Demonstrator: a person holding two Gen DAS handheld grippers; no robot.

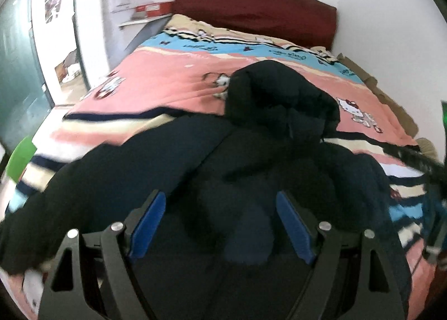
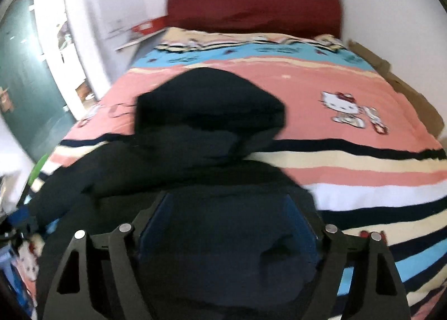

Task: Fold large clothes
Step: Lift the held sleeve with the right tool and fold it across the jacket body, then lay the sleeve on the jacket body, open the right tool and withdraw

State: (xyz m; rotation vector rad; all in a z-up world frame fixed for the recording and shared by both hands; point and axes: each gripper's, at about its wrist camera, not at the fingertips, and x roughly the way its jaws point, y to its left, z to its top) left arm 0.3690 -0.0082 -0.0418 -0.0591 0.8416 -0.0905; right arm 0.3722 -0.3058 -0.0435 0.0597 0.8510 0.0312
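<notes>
A large black hooded jacket [image 1: 223,152] lies spread on the bed, its hood [image 1: 279,96] toward the headboard and one sleeve [image 1: 83,180] stretched out to the left. My left gripper [image 1: 220,197] hovers over the jacket's body; it is open and its blue pads [image 1: 148,219] touch nothing. In the right wrist view the same jacket [image 2: 195,174] fills the lower middle, with the hood [image 2: 209,102] above. My right gripper [image 2: 227,200] hangs open over the dark fabric, its pads [image 2: 156,216] wide apart and holding nothing. Both views are blurred.
The bed carries a pink, blue and striped cartoon-cat quilt [image 2: 349,158] and ends in a dark red headboard [image 2: 251,7] against a white wall. A shelf with a red box [image 1: 152,10] and a green door [image 1: 16,74] stand left. Cardboard [image 1: 396,102] lines the bed's right side.
</notes>
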